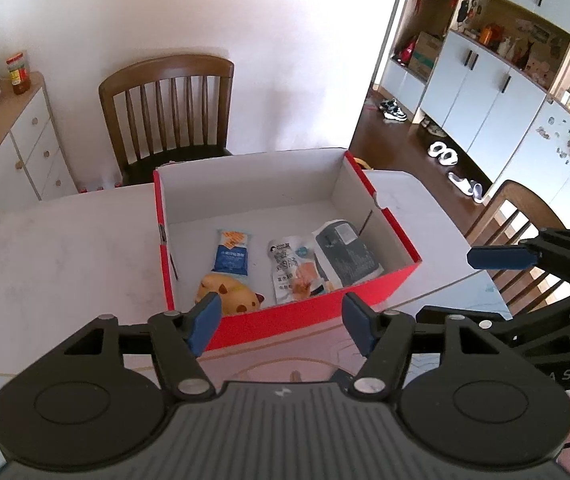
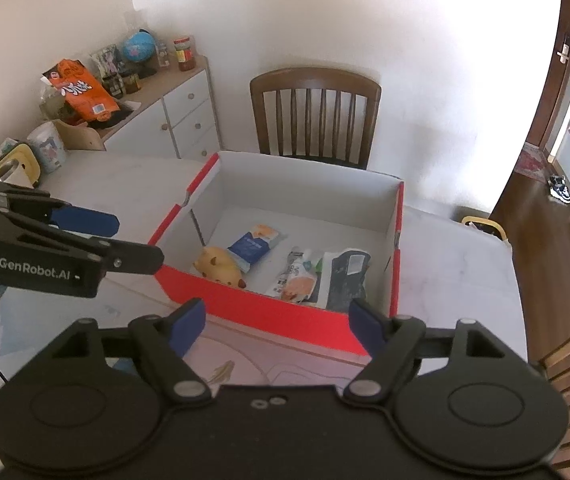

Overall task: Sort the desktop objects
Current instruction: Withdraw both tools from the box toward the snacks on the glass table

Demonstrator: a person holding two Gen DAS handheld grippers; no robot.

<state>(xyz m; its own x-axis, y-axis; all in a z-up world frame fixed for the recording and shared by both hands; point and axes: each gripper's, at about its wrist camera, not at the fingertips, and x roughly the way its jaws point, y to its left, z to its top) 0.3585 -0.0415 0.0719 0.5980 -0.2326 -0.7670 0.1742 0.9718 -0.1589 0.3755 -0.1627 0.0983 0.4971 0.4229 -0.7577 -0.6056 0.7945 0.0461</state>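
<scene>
A red cardboard box (image 1: 305, 314) (image 2: 269, 312) with white inner walls stands on the pale table (image 1: 45, 260). On its floor lie a blue snack packet (image 1: 232, 256) (image 2: 251, 246), a yellow plush toy (image 1: 231, 294) (image 2: 219, 266), a white pouch with an orange picture (image 1: 291, 268) (image 2: 297, 280) and a dark grey packet (image 1: 345, 256) (image 2: 345, 280). My left gripper (image 1: 282, 318) hovers open before the box's near wall, holding nothing. My right gripper (image 2: 277, 322) is open beside it, also holding nothing. Each shows in the other's view, the right one's blue finger (image 1: 497, 258) and the left one's blue finger (image 2: 93, 220).
A wooden chair (image 1: 169, 108) (image 2: 315, 112) stands behind the table. A white drawer cabinet (image 2: 181, 120) at the left carries a globe, jars and an orange bag (image 2: 85, 90). A cup (image 2: 47, 146) and a yellow object (image 2: 17, 166) sit at the table's far left. Another chair (image 1: 525, 232) is at the right.
</scene>
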